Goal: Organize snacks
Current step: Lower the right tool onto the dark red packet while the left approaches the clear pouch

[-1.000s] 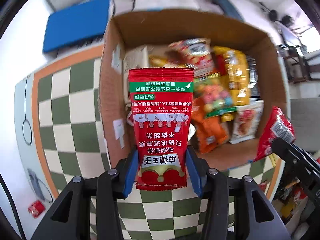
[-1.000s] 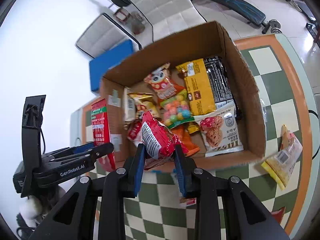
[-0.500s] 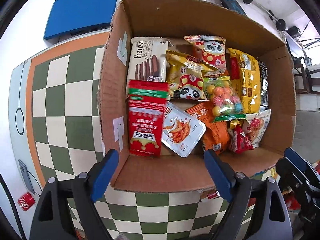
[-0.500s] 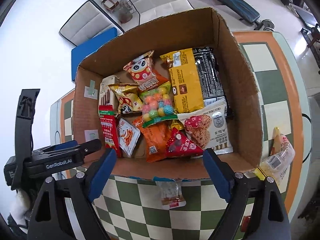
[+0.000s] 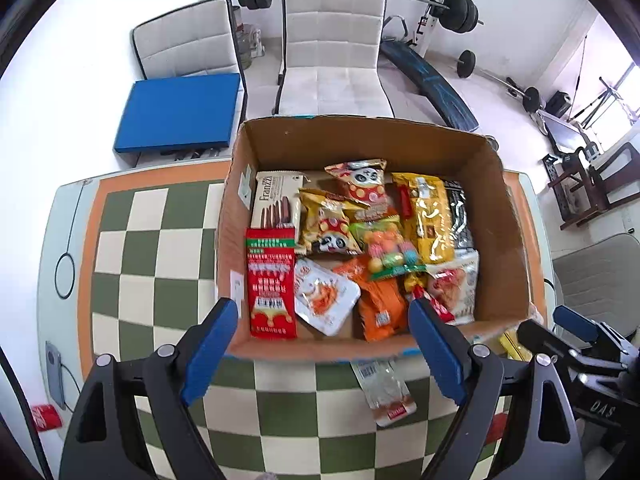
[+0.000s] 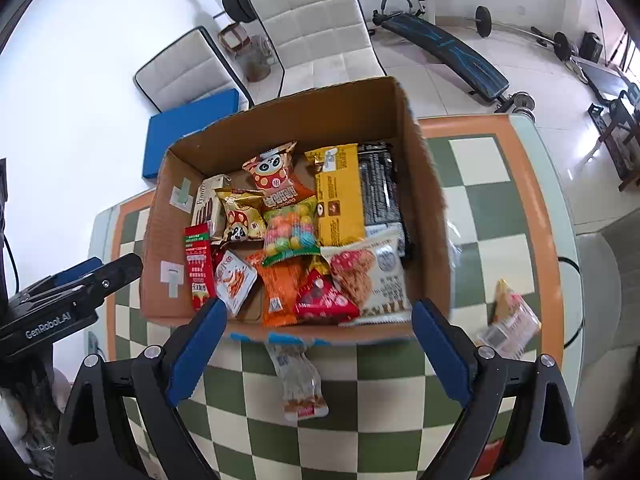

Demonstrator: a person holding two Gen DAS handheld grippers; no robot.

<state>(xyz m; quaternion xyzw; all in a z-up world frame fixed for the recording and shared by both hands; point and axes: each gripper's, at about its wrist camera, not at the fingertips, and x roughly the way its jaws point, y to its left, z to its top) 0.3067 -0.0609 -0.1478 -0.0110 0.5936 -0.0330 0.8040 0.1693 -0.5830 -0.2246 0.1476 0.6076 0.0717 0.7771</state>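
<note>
A cardboard box (image 5: 360, 142) (image 6: 280, 120) on the checkered table holds several snack packs. A tall red packet (image 5: 271, 282) (image 6: 199, 266) lies at its left side. A small red pouch (image 6: 324, 298) (image 5: 434, 304) lies near its front right. My left gripper (image 5: 322, 346) is open and empty, above the box's front edge. My right gripper (image 6: 320, 346) is open and empty, also at the box's front edge. A clear snack pack (image 5: 384, 390) (image 6: 298, 384) lies on the table in front of the box. Another pack (image 6: 508, 318) lies right of the box.
The green-and-cream checkered table (image 5: 160, 240) (image 6: 492, 208) has an orange border. White chairs (image 5: 332, 48) and a blue cushion (image 5: 178, 110) stand behind the table, with gym equipment (image 6: 444, 50) farther back. A small red item (image 5: 46, 416) lies at the table's left edge.
Both grippers opened and let go: the tall red packet and the small red pouch now lie in the box. Both grippers have pulled back and up from the box.
</note>
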